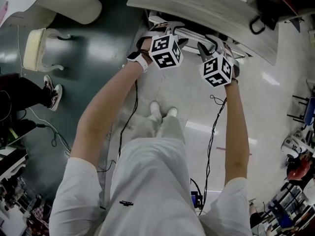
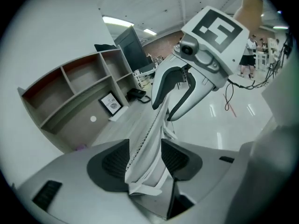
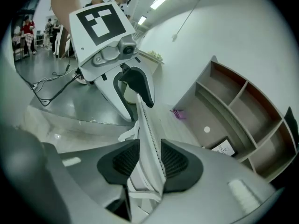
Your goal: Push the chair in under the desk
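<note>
The white chair's back (image 1: 189, 33) stands close against the grey desk (image 1: 206, 4) at the top of the head view, with its seat hidden beneath. My left gripper (image 1: 165, 29) sits over the back's left end. In the left gripper view the chair back's thin stitched edge (image 2: 149, 134) runs between the jaws of the left gripper (image 2: 145, 160), which stand wide and show no squeeze on it. My right gripper (image 1: 212, 45) holds the right end. There the edge (image 3: 147, 125) is pinched between the pads of the right gripper (image 3: 150, 160).
A shelf unit (image 2: 79, 92), a framed card (image 2: 111, 104) and a dark monitor (image 2: 133, 50) stand on the desk. A second white chair (image 1: 42, 48) and a person's sneakers (image 1: 53, 92) are at the left. Cables (image 1: 125, 127) trail beside my feet (image 1: 162, 111).
</note>
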`<action>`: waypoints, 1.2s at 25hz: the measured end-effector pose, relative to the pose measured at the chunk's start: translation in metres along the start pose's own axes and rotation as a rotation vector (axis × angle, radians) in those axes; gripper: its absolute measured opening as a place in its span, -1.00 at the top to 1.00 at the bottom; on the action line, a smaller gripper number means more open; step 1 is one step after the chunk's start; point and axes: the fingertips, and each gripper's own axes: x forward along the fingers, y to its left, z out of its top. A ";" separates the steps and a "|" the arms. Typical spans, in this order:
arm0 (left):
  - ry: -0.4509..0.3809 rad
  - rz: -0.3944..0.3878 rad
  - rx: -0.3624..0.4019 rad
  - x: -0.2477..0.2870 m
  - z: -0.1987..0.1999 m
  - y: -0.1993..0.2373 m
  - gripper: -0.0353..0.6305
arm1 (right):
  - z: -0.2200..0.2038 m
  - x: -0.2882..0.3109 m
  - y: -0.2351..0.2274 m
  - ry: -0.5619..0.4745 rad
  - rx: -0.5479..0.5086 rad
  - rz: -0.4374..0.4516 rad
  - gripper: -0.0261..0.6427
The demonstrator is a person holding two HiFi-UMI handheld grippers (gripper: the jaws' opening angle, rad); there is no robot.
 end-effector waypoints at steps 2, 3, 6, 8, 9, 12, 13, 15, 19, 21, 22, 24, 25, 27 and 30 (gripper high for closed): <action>-0.033 0.020 -0.061 -0.016 0.002 -0.004 0.30 | 0.005 -0.012 0.006 -0.017 0.005 -0.014 0.49; -0.049 0.027 -0.102 -0.025 0.003 -0.006 0.30 | 0.008 -0.018 0.009 -0.031 0.021 -0.019 0.49; -0.082 0.038 -0.226 -0.049 0.005 -0.012 0.30 | 0.017 -0.039 0.013 -0.082 0.108 -0.046 0.49; -0.097 0.045 -0.298 -0.064 0.006 -0.017 0.30 | 0.019 -0.053 0.014 -0.095 0.159 -0.079 0.49; -0.105 0.054 -0.321 -0.072 0.007 -0.021 0.31 | 0.020 -0.060 0.015 -0.093 0.184 -0.096 0.49; -0.147 0.091 -0.385 -0.099 0.009 -0.030 0.40 | 0.027 -0.085 0.019 -0.107 0.279 -0.130 0.50; -0.166 0.103 -0.416 -0.109 0.011 -0.033 0.42 | 0.030 -0.094 0.021 -0.116 0.307 -0.138 0.53; -0.198 0.129 -0.465 -0.127 0.013 -0.039 0.44 | 0.032 -0.111 0.027 -0.125 0.348 -0.153 0.55; -0.238 0.180 -0.512 -0.163 0.015 -0.055 0.52 | 0.031 -0.141 0.040 -0.130 0.387 -0.190 0.56; -0.240 0.197 -0.542 -0.179 0.014 -0.064 0.59 | 0.033 -0.157 0.045 -0.146 0.409 -0.214 0.60; -0.236 0.209 -0.551 -0.188 0.013 -0.068 0.60 | 0.034 -0.165 0.047 -0.154 0.424 -0.226 0.62; -0.234 0.236 -0.560 -0.204 0.013 -0.075 0.69 | 0.035 -0.180 0.051 -0.170 0.451 -0.254 0.66; -0.236 0.251 -0.566 -0.212 0.013 -0.078 0.73 | 0.036 -0.187 0.054 -0.177 0.459 -0.269 0.66; -0.243 0.281 -0.582 -0.227 0.012 -0.081 0.80 | 0.041 -0.200 0.059 -0.185 0.451 -0.295 0.66; -0.263 0.315 -0.614 -0.252 0.009 -0.088 0.84 | 0.049 -0.218 0.067 -0.193 0.426 -0.322 0.72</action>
